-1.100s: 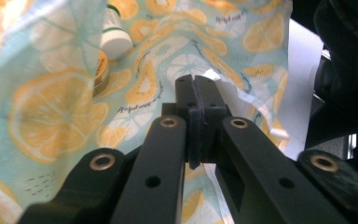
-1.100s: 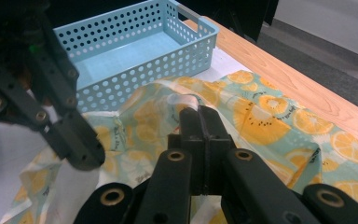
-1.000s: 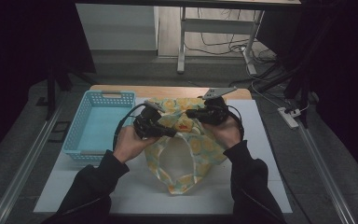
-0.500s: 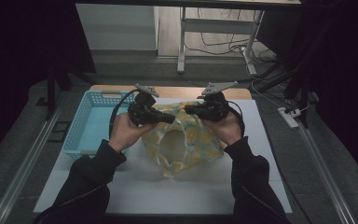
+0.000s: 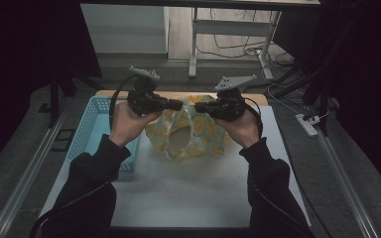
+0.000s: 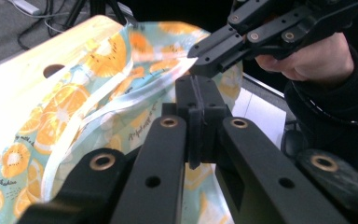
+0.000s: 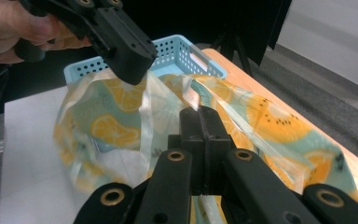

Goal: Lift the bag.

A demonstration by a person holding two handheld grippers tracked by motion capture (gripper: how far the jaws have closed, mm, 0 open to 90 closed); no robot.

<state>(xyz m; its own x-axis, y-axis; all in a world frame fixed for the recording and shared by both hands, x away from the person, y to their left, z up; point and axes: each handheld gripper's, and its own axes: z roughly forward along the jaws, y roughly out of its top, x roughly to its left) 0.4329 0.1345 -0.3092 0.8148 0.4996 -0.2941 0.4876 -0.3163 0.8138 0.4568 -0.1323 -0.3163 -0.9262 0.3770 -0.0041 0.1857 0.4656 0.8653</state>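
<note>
Bag: your orange-print plastic bag (image 5: 188, 134) hangs above the white mat (image 5: 188, 193), beside the blue basket (image 5: 92, 129).
Gripper views: printed lettering on the bag.
Left gripper (image 6: 196, 91): clamped on the bag's rim.
Right gripper (image 7: 200, 116): clamped on the bag's rim.

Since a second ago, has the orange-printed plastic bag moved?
Yes. The orange-printed plastic bag has been lifted off the white mat, bunching toward the wooden far edge, held by both grippers.

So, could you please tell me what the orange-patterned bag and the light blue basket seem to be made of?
The orange-patterned bag looks like thin, glossy plastic film: its edges are translucent and it crumples softly where the closed jaws pinch it. The light blue basket looks like rigid moulded plastic with a matt finish, its walls pierced by rows of small holes.
</note>
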